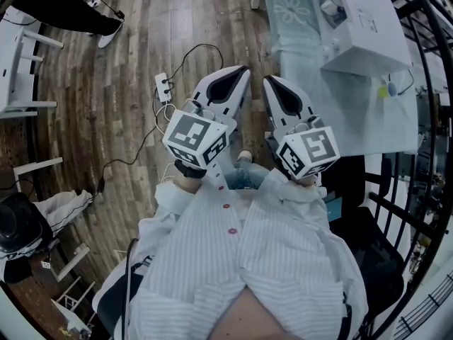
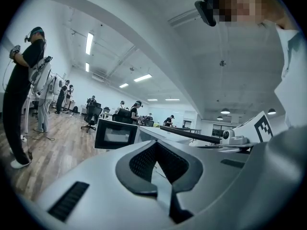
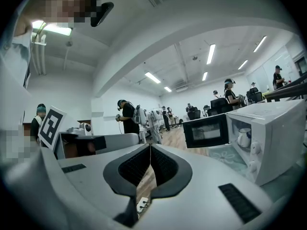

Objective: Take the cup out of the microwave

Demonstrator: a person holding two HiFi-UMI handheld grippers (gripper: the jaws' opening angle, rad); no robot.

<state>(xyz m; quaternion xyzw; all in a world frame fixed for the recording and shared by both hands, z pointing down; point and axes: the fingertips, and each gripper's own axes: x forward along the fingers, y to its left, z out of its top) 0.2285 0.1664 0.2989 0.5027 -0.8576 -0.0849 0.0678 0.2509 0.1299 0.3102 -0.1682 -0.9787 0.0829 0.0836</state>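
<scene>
The white microwave stands on a table at the upper right of the head view, its door swung open. Inside it sits a white cup, also seen from above as the cup. My left gripper and right gripper are held side by side in front of my chest, short of the table's near end and well away from the microwave. Both are shut with nothing between the jaws. The left gripper points level past the open door. The right gripper has the microwave off to its right.
A pale cloth covers the table, with a floral mat under the door. A power strip and cables lie on the wooden floor to the left. A black railing runs along the right. Several people stand about the room.
</scene>
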